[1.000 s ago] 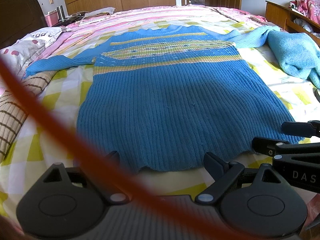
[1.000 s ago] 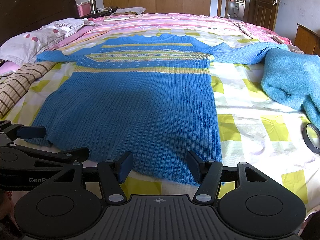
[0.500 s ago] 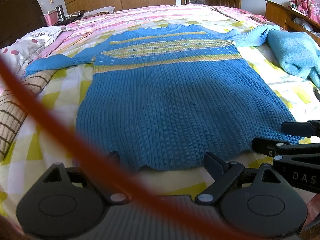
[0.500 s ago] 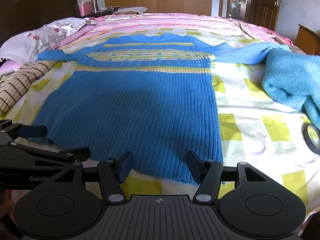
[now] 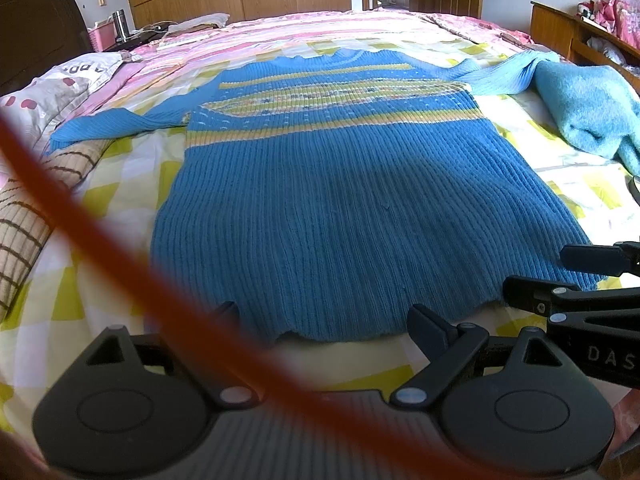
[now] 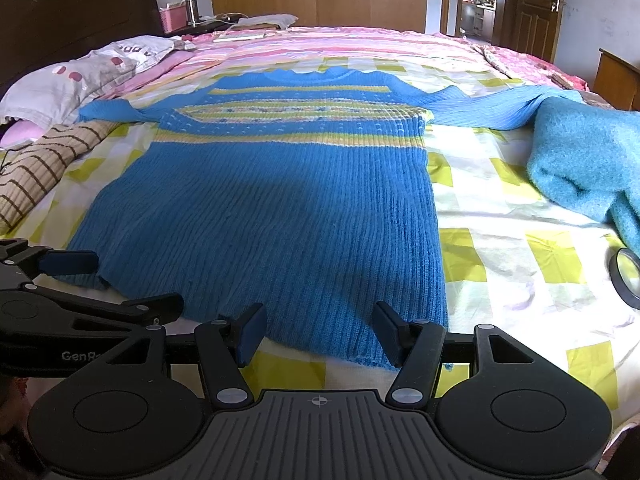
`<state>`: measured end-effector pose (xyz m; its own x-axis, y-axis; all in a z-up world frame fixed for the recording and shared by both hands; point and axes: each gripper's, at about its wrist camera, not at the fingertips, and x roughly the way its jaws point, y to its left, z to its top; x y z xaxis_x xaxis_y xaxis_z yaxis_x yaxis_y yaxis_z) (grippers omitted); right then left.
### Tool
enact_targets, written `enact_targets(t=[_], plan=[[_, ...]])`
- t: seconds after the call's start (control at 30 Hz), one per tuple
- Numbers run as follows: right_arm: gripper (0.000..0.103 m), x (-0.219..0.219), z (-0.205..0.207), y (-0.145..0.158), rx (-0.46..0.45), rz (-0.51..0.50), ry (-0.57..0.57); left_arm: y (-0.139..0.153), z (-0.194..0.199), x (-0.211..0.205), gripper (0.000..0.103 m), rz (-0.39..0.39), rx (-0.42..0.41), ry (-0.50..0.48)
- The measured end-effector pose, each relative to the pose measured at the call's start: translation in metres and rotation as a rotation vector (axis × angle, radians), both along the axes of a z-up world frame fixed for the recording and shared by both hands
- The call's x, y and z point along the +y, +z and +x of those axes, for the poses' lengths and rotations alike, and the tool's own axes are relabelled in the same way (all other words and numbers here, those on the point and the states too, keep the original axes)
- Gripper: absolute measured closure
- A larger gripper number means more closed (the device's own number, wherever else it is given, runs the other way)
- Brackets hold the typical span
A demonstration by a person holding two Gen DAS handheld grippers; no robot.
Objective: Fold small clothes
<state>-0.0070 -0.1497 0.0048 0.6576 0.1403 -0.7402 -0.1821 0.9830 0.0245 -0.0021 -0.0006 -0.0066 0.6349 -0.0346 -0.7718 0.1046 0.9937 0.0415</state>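
We face a wide bed with a yellow-checked sheet (image 6: 500, 216); a blue ribbed knit sweater (image 6: 280, 216) lies flat, unfolded.
Folding is not begun. Our left gripper (image 5: 326, 318) and right gripper (image 6: 318, 330) gape wide at its hem, holding nothing.

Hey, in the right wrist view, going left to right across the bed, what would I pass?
White pillow with pink spots → brown striped beige cloth → blue ribbed knit sweater with yellow bands → fuzzy teal blanket → black tape ring.
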Motion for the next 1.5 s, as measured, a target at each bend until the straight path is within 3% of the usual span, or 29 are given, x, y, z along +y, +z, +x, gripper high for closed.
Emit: enact_targets(t=[0.9, 1.5], plan=[[0.046, -0.021, 0.011, 0.015, -0.044, 0.115, 0.025, 0.012, 0.012, -0.005, 0.007, 0.046, 0.005, 0.046], [0.049, -0.053, 0.032, 0.023, -0.067, 0.098, -0.043, 0.021, 0.028, -0.035, 0.007, 0.073, 0.0, -0.026]])
